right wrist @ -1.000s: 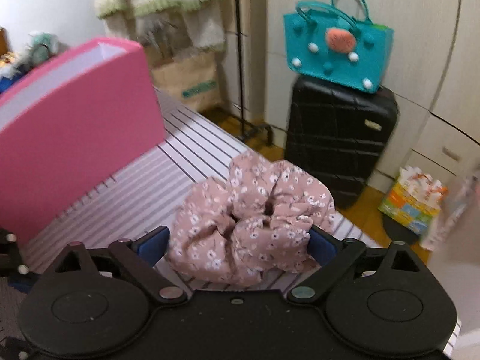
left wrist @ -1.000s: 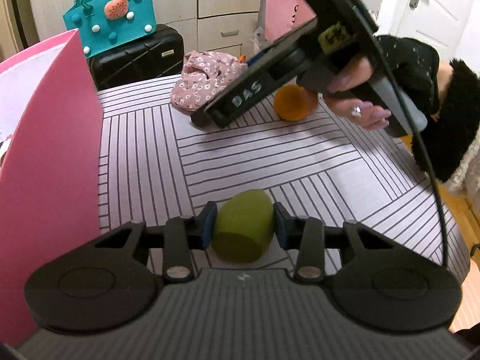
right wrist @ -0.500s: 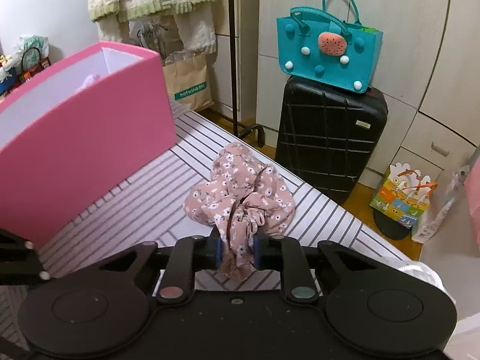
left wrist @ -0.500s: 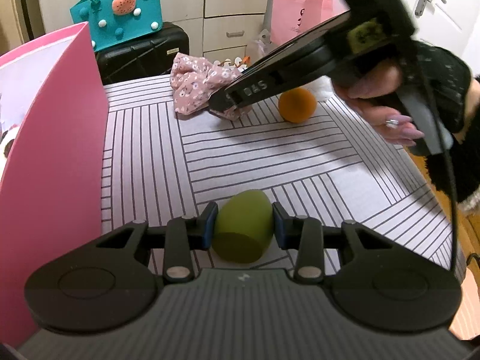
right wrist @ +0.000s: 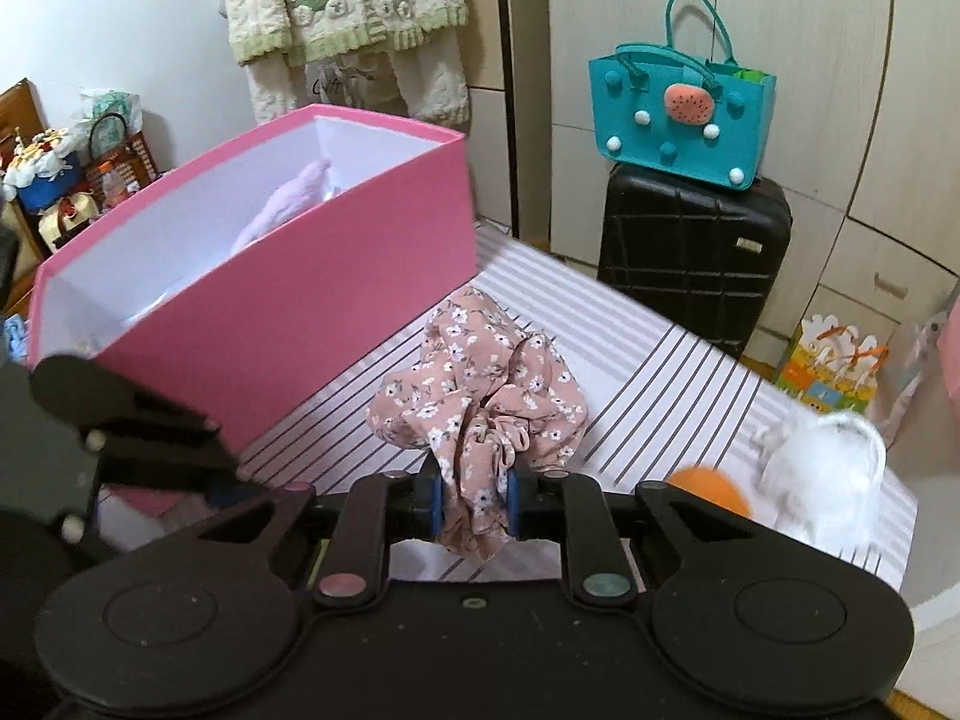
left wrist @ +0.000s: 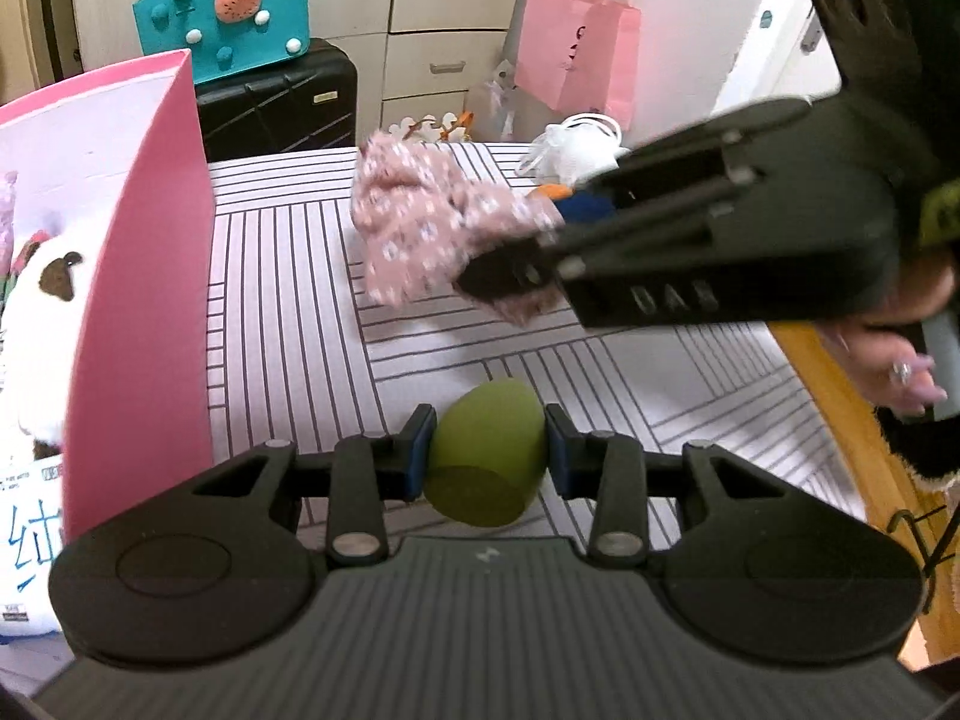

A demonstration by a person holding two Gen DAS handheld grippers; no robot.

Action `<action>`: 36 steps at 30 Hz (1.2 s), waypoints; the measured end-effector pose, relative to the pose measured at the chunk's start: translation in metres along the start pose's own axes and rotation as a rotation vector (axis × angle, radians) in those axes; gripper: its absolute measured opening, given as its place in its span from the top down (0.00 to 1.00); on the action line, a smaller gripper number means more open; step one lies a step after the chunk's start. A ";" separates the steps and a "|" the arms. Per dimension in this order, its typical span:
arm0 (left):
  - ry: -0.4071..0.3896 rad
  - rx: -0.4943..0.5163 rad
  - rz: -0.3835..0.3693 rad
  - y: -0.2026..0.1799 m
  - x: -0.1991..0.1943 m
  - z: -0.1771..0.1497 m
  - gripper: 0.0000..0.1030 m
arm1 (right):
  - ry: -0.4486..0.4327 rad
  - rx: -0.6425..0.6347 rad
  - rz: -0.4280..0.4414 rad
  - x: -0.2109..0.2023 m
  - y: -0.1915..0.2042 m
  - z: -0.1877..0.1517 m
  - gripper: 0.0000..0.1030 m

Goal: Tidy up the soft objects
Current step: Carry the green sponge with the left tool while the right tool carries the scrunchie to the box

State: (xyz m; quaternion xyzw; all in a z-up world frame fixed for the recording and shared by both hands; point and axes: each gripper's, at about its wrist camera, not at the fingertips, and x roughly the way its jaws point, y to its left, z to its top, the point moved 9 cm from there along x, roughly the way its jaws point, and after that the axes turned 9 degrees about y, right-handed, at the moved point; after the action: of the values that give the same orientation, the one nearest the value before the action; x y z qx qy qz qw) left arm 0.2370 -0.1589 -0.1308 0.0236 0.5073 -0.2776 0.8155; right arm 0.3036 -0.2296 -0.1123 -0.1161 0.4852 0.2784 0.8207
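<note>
My left gripper [left wrist: 485,450] is shut on a green egg-shaped sponge [left wrist: 489,450], held just above the striped table [left wrist: 288,312]. My right gripper [right wrist: 475,504] is shut on a pink floral scrunchie [right wrist: 480,396], which hangs lifted off the table; the same scrunchie [left wrist: 420,228] shows in the left wrist view with the right gripper's body [left wrist: 720,228] coming in from the right. An open pink box [right wrist: 336,264] stands at the left of the table, its wall [left wrist: 150,276] close beside my left gripper. A lilac soft item [right wrist: 282,210] lies inside it.
An orange ball [right wrist: 714,489] and a white mesh puff [right wrist: 822,480] lie at the table's right end. A white plush toy [left wrist: 36,324] shows inside the box. Behind the table stand a black suitcase [right wrist: 690,264] with a teal bag [right wrist: 678,126] on top, and a pink paper bag [left wrist: 573,54].
The right gripper closed on the scrunchie, lifted it off the table and carried it toward the pink box. The left gripper kept its hold on the green sponge and barely moved.
</note>
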 end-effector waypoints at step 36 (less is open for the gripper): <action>0.070 0.227 -0.152 0.005 -0.143 -0.022 0.64 | 0.090 0.188 0.175 -0.085 0.091 -0.028 0.75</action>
State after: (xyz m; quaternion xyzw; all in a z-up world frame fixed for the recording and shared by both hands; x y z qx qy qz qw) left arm 0.1745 -0.0860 -0.0228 0.0867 0.5011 -0.3929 0.7662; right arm 0.1996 -0.1970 -0.0460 -0.0081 0.5537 0.2967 0.7780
